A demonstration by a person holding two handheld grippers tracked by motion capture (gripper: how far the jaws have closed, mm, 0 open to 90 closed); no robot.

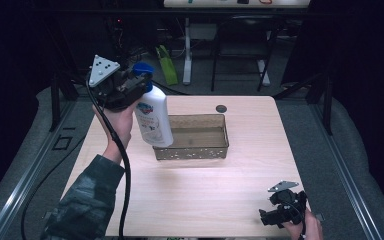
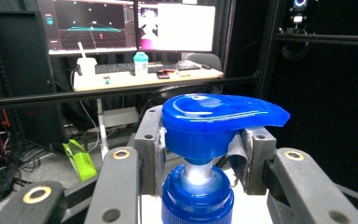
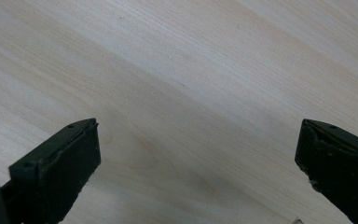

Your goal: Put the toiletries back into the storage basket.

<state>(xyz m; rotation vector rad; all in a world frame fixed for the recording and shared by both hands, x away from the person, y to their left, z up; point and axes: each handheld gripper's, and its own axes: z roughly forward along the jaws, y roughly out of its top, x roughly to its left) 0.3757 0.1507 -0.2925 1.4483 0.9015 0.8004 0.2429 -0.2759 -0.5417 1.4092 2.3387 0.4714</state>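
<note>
Right gripper (image 1: 280,215), jaws spread, idles near; left gripper (image 2: 200,154) pinching bottle (image 1: 153,119) pump should lower it upright into bin (image 1: 221,150)

The room around me is dark. My pale wood bench (image 1: 195,200) stands on grey floor (image 1: 330,150). Beyond it a desk (image 2: 144,77) carries two lit monitors (image 2: 135,23), a keyboard and a bottle (image 2: 141,63). A green bag (image 2: 80,159) sits on the floor below.

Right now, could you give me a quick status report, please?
Left gripper shut on pump bottle, held above basket. Right gripper open, low over table. Nothing in the way.
</note>
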